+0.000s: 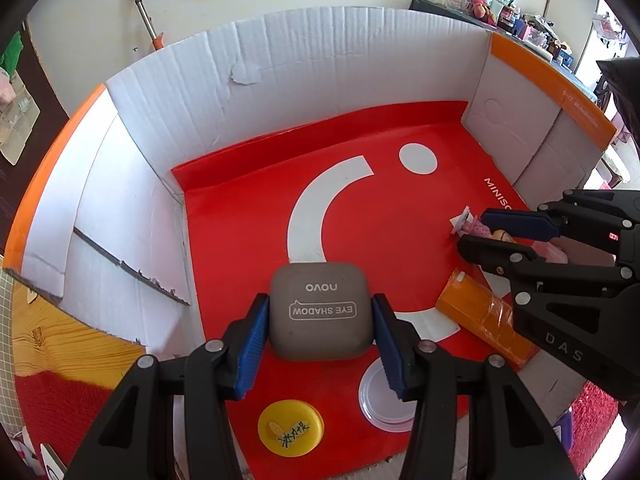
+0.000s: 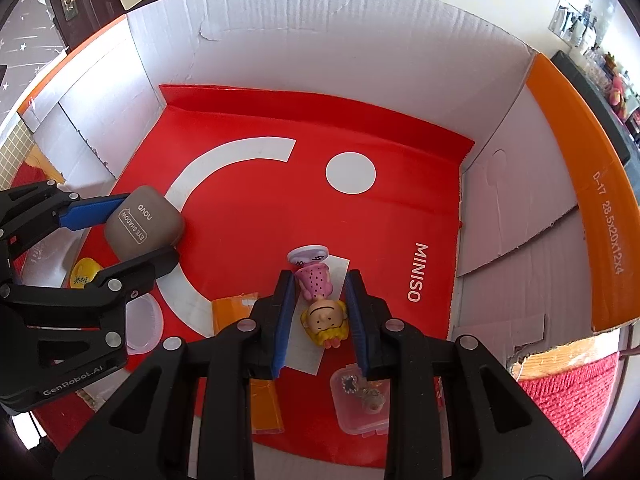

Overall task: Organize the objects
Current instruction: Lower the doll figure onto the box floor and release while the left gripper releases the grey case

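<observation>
Holding one eyeshadow case [image 1: 323, 312], one doll [image 2: 322, 300] — two grippers, one box [image 1: 320, 60]

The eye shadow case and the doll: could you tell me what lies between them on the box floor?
Only bare red liner with its white arc lies between the eye shadow case and the doll, clearest in the right wrist view.

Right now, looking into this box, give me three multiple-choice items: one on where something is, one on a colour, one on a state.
1. Where does the yellow round lid lie?
A. by the box's far wall
B. nearer the camera than the eye shadow case
C. on the case

2. What colour is the doll's dress?
A. pink
B. green
C. black

3. The left hand-held gripper is:
A. empty
B. shut on the case
C. holding the doll

B: lid sits below the case in the left wrist view.
A: dotted pink.
B: pads press its sides.
</observation>
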Available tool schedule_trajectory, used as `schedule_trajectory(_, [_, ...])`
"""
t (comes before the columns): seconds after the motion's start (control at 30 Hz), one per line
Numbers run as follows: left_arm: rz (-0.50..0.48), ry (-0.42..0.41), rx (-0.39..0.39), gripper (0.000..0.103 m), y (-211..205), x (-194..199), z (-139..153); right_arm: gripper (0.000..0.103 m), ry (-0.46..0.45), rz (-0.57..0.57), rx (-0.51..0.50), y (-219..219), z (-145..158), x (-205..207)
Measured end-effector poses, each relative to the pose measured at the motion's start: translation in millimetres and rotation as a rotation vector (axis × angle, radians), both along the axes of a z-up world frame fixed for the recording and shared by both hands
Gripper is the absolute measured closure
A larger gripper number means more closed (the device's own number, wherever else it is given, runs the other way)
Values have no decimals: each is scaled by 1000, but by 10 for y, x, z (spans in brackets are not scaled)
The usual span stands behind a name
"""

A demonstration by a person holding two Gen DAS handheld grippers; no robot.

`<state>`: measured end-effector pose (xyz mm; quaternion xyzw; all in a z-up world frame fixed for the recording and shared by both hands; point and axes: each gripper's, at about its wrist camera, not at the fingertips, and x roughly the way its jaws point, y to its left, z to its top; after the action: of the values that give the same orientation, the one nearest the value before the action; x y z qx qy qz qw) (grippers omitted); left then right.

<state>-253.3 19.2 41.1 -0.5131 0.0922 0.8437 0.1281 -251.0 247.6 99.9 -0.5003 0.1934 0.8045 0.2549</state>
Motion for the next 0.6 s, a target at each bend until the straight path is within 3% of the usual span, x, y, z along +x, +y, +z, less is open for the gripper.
schedule_trajectory(0.6, [7, 7, 8, 50, -44, 15, 40, 78, -11, -41, 5, 63, -31, -139])
